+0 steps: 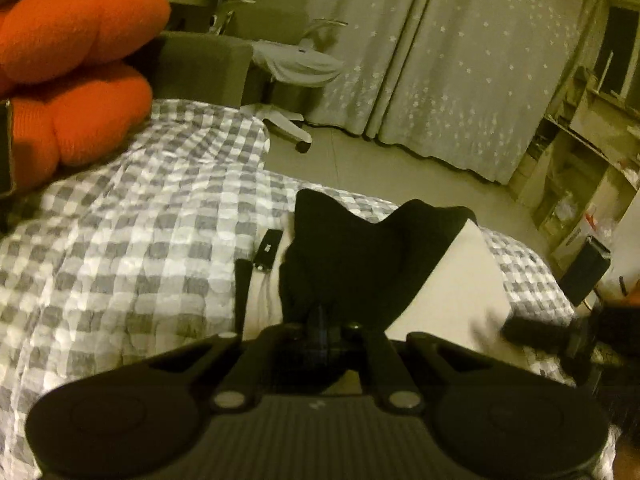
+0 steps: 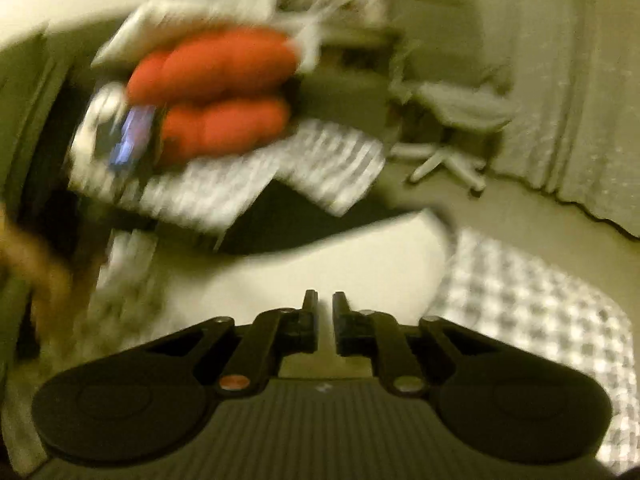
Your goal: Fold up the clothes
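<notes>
— What have you got at the left gripper (image 1: 324,320)?

— I see it clamped tight on a fold of the black garment (image 1: 360,256). The cloth rises from between the fingers and peaks into two points ahead of me. It lies over a white garment (image 1: 452,292) spread on the bed.

— And the right one?

— My right gripper (image 2: 325,308) has its fingers a narrow gap apart, nothing between them that I can make out. It hangs over the white garment (image 2: 320,256), with the black one (image 2: 288,220) showing as a dark band just beyond. That view is badly smeared, so I can't vouch for fine detail.

— What's around the clothes?

— From the left wrist I see a small black device (image 1: 269,249) with a thin cord lying just beside the black garment, on the white cloth's edge. Under everything is the checked bedspread (image 1: 140,220). An orange cushion (image 1: 76,76) sits at the far left of the bed. Beyond the bed there's a white office chair (image 1: 296,64) on the floor, starred curtains (image 1: 460,60) behind it, and shelves (image 1: 580,168) at the right. The right gripper (image 1: 540,330) shows blurred at the edge of that view.
</notes>
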A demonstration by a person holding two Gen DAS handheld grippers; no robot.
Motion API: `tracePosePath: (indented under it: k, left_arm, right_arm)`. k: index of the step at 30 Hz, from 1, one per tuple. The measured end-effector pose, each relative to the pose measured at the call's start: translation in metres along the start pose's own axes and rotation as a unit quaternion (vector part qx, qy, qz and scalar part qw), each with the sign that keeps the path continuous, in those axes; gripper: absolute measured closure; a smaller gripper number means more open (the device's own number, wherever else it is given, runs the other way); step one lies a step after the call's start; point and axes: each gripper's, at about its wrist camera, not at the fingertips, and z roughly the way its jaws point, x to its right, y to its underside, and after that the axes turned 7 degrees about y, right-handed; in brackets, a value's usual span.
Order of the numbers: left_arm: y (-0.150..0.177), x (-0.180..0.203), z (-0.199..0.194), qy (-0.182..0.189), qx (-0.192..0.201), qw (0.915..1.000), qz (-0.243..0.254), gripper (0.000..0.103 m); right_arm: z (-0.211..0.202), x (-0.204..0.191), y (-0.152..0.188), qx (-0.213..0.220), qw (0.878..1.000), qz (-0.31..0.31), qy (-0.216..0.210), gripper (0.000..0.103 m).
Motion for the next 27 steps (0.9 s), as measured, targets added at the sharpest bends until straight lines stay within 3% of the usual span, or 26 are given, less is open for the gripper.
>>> tracePosePath:
  k: [2, 5, 12, 14, 19, 24, 27]
  left_arm:
    - [0.001, 0.001, 0.001, -0.002, 0.000, 1.0000, 0.000, 0.100]
    - [0.002, 0.002, 0.000, -0.006, 0.001, 1.0000, 0.005, 0.100]
    - [0.002, 0.005, -0.003, -0.010, -0.001, 0.9999, 0.008, 0.100]
    - [0.002, 0.004, -0.003, -0.010, -0.003, 0.9999, 0.007, 0.100]
    - [0.000, 0.002, -0.003, -0.006, -0.004, 1.0000, 0.002, 0.100]
    - [-0.010, 0.000, -0.013, 0.015, 0.028, 0.9995, -0.003, 0.100]
    - [-0.019, 0.002, -0.019, 0.018, 0.058, 0.9980, 0.019, 0.100]
  right_arm:
    - [0.008, 0.013, -0.009, 0.006, 0.999, 0.039, 0.019, 0.081]
    - [0.032, 0.016, -0.013, -0.006, 0.998, 0.050, 0.046, 0.081]
    - [0.073, 0.012, -0.014, -0.026, 0.995, 0.071, 0.069, 0.084]
    - [0.079, 0.013, -0.014, -0.037, 0.994, 0.077, 0.074, 0.090]
    - [0.088, 0.011, -0.014, -0.057, 0.993, 0.075, 0.073, 0.091]
    - [0.087, 0.010, -0.012, -0.058, 0.993, 0.073, 0.075, 0.090]
    - [0.087, 0.006, -0.011, -0.055, 0.993, 0.067, 0.080, 0.088]
